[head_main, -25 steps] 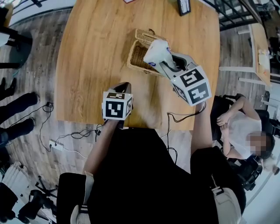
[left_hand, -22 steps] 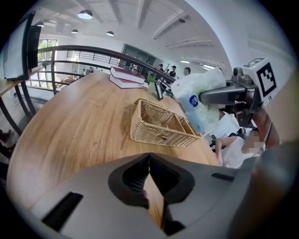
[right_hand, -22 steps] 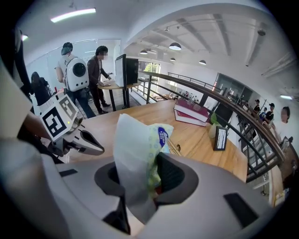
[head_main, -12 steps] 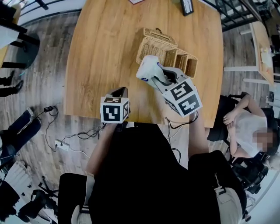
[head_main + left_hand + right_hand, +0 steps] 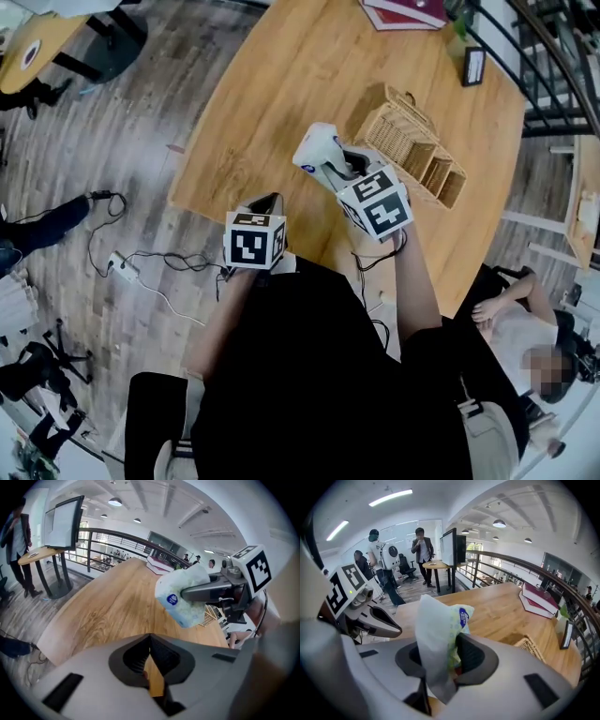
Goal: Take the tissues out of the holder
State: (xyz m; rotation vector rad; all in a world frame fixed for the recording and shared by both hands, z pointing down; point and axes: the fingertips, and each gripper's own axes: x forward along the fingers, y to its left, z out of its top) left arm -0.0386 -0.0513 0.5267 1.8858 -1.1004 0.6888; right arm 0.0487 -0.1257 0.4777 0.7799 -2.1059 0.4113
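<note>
A soft white tissue pack [image 5: 315, 148] with a blue label is clamped in my right gripper [image 5: 323, 156], held in the air above the wooden table [image 5: 281, 84]. It is clear of the wicker holder [image 5: 401, 139], which sits behind it to the right. In the right gripper view the tissue pack [image 5: 440, 630] sticks up between the jaws of the right gripper [image 5: 440, 654]. My left gripper [image 5: 266, 201] hovers over the table's near edge, jaws together and holding nothing. From the left gripper [image 5: 150, 637] the tissue pack [image 5: 183, 597] shows ahead to the right.
Red books [image 5: 403, 11] and a small dark frame [image 5: 472, 66] lie at the table's far end. A seated person [image 5: 520, 328] is at the right. Cables and a power strip [image 5: 122, 267] lie on the floor to the left. People [image 5: 422, 550] stand beyond the table.
The right gripper has lifted the tissue pack out of the wicker holder and carried it toward the near left. The left gripper has stayed by the table's near edge.
</note>
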